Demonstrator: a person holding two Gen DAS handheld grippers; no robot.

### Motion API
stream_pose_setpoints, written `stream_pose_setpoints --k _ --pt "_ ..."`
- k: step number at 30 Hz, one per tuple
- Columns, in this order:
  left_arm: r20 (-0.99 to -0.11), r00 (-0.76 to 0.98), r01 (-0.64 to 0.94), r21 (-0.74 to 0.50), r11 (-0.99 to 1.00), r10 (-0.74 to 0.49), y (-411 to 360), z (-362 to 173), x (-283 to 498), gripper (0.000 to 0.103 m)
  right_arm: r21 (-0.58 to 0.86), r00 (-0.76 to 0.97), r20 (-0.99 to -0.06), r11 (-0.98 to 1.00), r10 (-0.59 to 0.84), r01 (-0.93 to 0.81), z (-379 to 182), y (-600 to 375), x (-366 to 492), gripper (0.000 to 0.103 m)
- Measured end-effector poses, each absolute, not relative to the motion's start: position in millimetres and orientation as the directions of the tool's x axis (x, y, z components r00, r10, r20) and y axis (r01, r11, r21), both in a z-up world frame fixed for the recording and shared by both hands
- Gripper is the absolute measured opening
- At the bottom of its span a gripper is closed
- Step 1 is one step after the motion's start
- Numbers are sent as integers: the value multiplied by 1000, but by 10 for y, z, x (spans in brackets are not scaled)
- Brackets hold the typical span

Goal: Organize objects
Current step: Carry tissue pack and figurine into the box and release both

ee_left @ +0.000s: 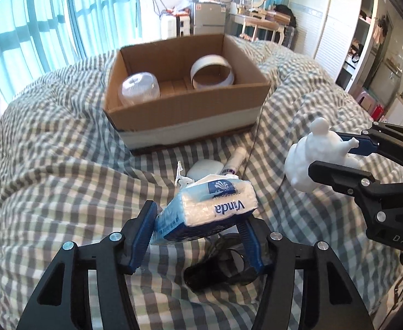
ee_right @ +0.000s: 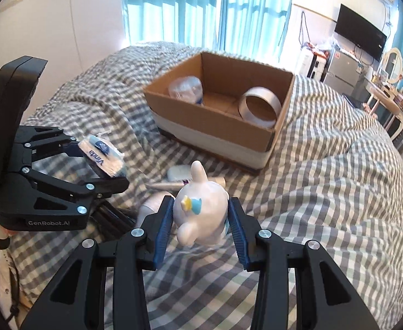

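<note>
Both loads are off the bed and the carry to the cardboard box point(ee_left: 185, 104) looks to be the step in hand. The left tongs point(ee_left: 198, 231) are closed about halfway on a Vinda tissue pack point(ee_left: 209, 209), the blue pads pressing its two sides at lower centre of the left wrist view; the pack sits tilted, its torn flap sticking up. The right tongs point(ee_right: 201, 220) stand fairly narrow and clamp a white cartoon figurine point(ee_right: 201, 209) with a blue-and-yellow bow, low in the middle of the right wrist view.

The box sits on the checked duvet point(ee_left: 50, 165) in the upper middle of both frames, open at the top. Inside it already lie a clear plastic container point(ee_left: 141, 89) at left and a roll of wide tape point(ee_left: 212, 74) at right, with bare floor between them.

Still on the duvet, between tongs and box, are a small white flat pack point(ee_left: 204, 166) and a white tube point(ee_left: 235, 158), plus a dark strap-like thing point(ee_left: 217, 269) under the left tongs.

Next, each load likely needs lifting over the near wall, then releasing into the free middle. The soft pack may slip or sag; the figurine seems rigid.
</note>
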State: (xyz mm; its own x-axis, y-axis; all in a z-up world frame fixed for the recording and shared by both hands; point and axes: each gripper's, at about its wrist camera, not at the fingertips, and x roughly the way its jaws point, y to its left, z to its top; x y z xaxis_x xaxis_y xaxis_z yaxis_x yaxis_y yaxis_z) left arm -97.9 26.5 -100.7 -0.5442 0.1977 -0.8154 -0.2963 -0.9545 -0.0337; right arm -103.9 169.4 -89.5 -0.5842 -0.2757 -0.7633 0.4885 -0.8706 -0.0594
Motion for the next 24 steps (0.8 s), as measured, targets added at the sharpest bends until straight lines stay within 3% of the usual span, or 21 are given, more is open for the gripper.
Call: stream_pose_setpoints --k 15,24 --pt "-722 -651 -285 -53 -957 234 121 -344 -918 60 -116 -678 -678 -869 -284 480 -177 1607 -905 40" --pt "-667 -713 -280 -8 -960 214 30 131 -1325 60 -83 -690 -640 -862 -337 499 230 1502 -1265 40"
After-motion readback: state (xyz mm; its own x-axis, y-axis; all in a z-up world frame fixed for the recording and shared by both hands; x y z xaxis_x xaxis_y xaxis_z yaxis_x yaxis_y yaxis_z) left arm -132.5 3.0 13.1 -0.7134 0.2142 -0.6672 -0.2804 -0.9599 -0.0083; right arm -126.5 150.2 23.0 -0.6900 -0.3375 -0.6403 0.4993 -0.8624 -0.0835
